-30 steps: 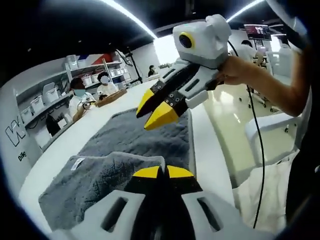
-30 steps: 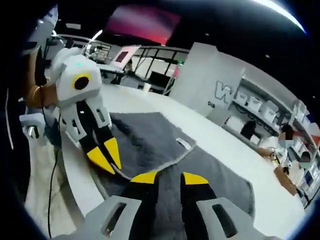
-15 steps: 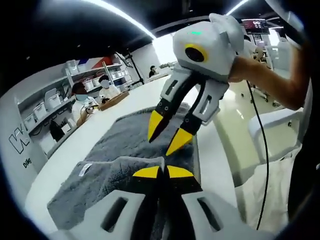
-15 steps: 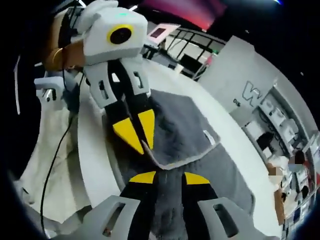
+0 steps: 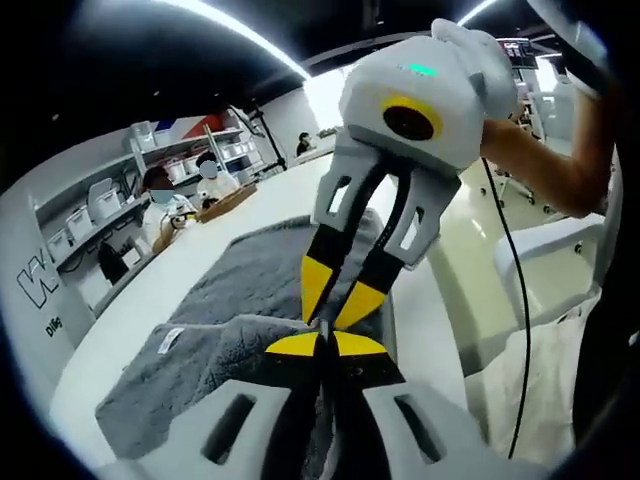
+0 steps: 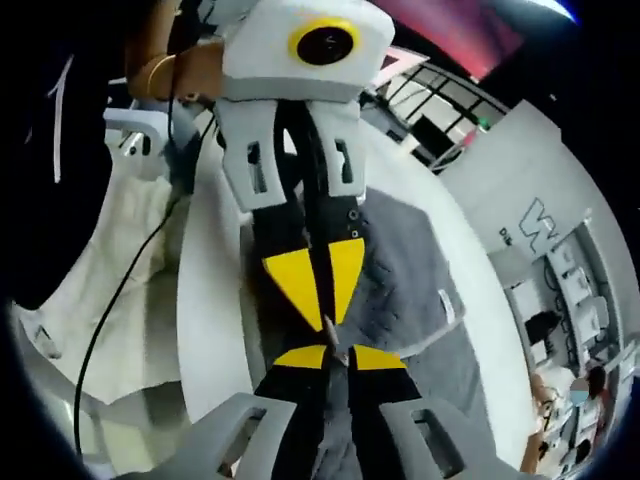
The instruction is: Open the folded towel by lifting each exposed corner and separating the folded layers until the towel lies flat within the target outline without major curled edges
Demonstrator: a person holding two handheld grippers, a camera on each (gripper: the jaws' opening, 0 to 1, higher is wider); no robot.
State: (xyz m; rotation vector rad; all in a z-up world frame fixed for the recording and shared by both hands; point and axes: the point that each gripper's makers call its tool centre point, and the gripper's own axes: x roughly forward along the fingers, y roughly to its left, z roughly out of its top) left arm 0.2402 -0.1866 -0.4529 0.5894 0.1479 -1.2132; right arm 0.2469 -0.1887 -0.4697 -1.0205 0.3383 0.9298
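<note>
A grey towel (image 5: 250,275) lies on a white table (image 5: 415,300), with a folded layer (image 5: 200,355) on top that carries a small white tag (image 5: 170,338). My left gripper (image 5: 325,345) is shut on the near corner of that layer. My right gripper (image 5: 333,308) reaches down from the upper right, its yellow tips closed in a V right at the left's tips, on the same corner. In the right gripper view my right gripper (image 6: 336,356) pinches the towel (image 6: 405,265) edge, and the left gripper (image 6: 325,300) meets it tip to tip from above.
The table's near edge (image 6: 205,300) runs beside both grippers, with white cloth (image 6: 120,290) and a black cable (image 6: 130,290) hanging below it. Shelves with bins (image 5: 95,200) and seated people (image 5: 160,195) are at the far end. A person's arm (image 5: 555,175) holds the right gripper.
The right gripper has come down onto the towel corner next to the left's tips, and its jaws have closed. The left gripper stays shut on the towel.
</note>
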